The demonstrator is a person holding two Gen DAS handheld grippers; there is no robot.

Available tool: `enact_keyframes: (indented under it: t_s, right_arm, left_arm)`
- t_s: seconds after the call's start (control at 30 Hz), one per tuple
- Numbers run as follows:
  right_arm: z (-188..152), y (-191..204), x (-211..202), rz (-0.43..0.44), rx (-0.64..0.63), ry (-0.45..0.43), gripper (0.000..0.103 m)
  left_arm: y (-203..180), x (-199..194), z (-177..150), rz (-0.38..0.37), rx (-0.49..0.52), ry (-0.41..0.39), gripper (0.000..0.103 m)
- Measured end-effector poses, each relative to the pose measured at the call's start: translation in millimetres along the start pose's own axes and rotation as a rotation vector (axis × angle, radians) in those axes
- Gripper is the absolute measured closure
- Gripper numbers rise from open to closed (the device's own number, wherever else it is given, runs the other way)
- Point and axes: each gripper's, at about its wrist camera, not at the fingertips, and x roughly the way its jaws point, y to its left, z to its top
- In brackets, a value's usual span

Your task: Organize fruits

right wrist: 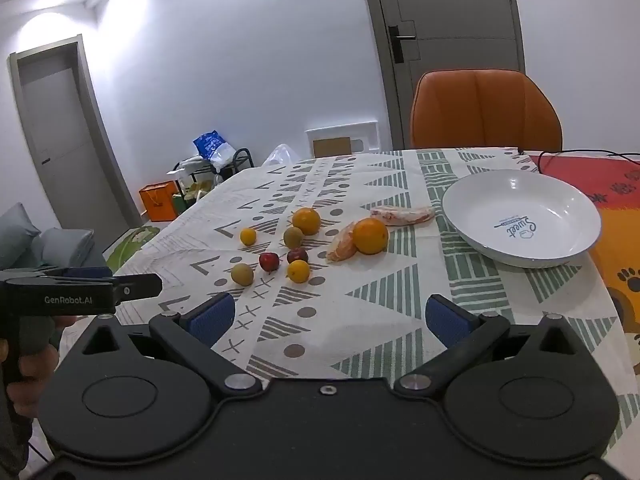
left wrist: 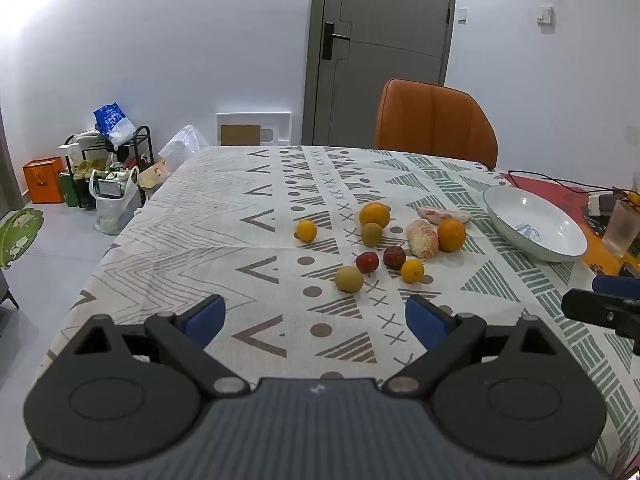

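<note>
Fruits (right wrist: 304, 244) loose on worktop (right wrist: 360, 320) – left of bowl (right wrist: 520, 220), none in it. Left gripper (left wrist: 316, 320) and right gripper (right wrist: 328, 320) – jaws wide apart, empty, short of fruits.

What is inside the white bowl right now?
No fruit: the white bowl shows only its printed blue "Sweet" logo. Its near inner wall is hidden behind the rim.

white round ceramic bowl (right wrist: 520, 216): blue script "Sweet" printed inside, smaller lines around it too small to read | black handheld left gripper (right wrist: 132, 286): white lettering "GenRobot.AI" on its side | orange paper bag (right wrist: 158, 202): marking unreadable
</note>
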Motion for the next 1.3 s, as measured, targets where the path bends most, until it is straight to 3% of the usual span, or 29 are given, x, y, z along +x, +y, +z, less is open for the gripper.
enact_keyframes:
  t_s: [1.3]
  right_arm:
    - [3.9,-0.9,7.2,-0.014,0.012,0.021,0.0]
  left_arm:
    - [-4.9,-1.7,2.7,0.005,0.001,-0.006,0.007]
